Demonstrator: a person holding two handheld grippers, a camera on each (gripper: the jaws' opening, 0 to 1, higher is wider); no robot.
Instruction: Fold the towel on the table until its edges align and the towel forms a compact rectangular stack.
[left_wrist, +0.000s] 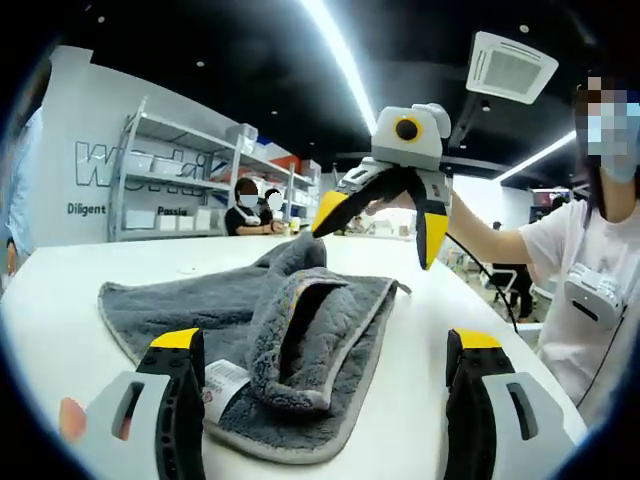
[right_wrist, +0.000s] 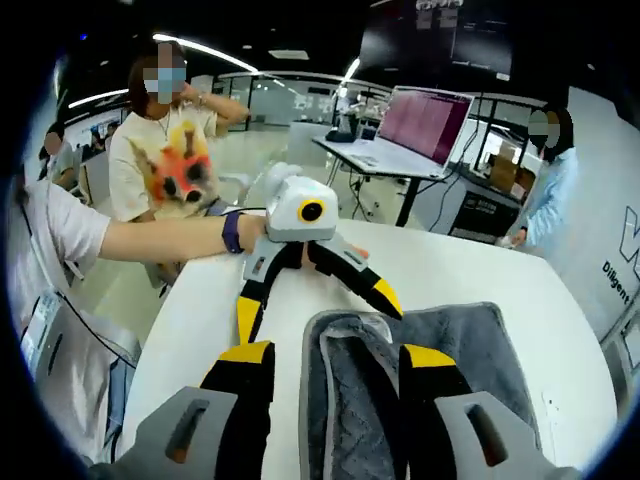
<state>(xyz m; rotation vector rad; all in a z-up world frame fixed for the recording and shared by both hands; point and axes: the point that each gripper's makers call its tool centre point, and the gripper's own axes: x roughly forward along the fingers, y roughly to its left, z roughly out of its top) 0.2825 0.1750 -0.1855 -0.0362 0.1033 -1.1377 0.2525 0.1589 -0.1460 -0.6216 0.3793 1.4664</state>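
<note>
A grey towel (left_wrist: 300, 330) lies rumpled on the white table (left_wrist: 60, 320), its middle rolled into a loose tube and a white label (left_wrist: 225, 378) showing at the near edge. My left gripper (left_wrist: 328, 345) is open, its jaws spread either side of the towel's near end. Across the towel, my right gripper (left_wrist: 378, 235) hangs open above the far edge, one yellow tip close to a raised peak of cloth. In the right gripper view the towel (right_wrist: 480, 340) runs between my right gripper's (right_wrist: 338, 355) open jaws, and the left gripper (right_wrist: 318, 308) stands open at its far end.
Metal shelves (left_wrist: 180, 180) and seated people stand beyond the table's far edge. A person in a white shirt (left_wrist: 590, 290) holds the grippers from the right. An open laptop (right_wrist: 420, 125) sits on another desk behind. Bare tabletop (right_wrist: 190, 320) lies left of the towel.
</note>
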